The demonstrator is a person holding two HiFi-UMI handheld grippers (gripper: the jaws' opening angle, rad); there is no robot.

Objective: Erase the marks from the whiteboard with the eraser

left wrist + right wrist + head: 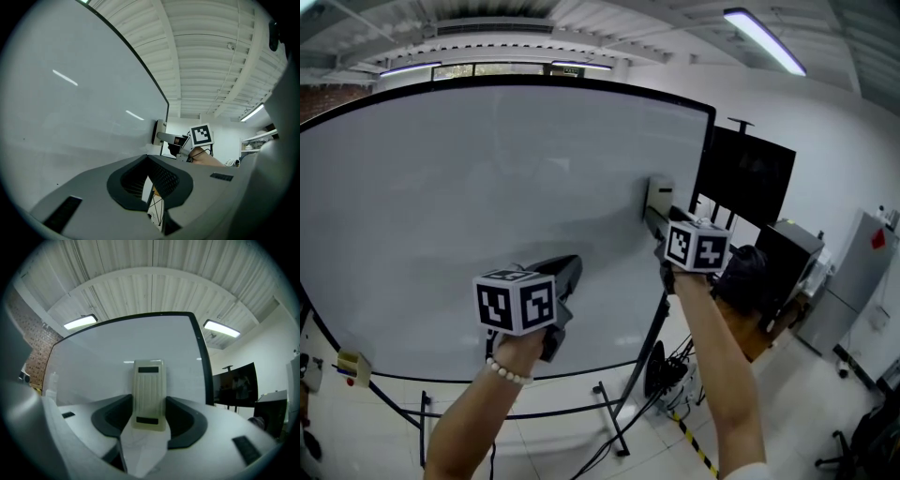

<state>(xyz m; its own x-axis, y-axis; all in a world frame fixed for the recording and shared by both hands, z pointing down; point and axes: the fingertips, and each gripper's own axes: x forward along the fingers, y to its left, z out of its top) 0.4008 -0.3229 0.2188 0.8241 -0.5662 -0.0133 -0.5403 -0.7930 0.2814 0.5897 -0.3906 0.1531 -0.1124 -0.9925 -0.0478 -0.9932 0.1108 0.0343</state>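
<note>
Gripping the cream ribbed plastic eraser (660, 192), long axis vertical, right gripper (149, 414) presses it on the large white whiteboard (487, 187) near its right edge; board spreads leftward. Left gripper (151, 161) closed, empty, farther.

One whiteboard (487, 206) and one eraser (659, 192), the eraser between the jaws of the right gripper (654, 214); with the left gripper (570, 270) that makes two grippers, each bearing one cube (516, 300). Right of the right gripper stands one black screen (745, 178), above both run three ceiling lights (764, 39), and the wrist behind the left gripper wears one bracelet (508, 372)
</note>
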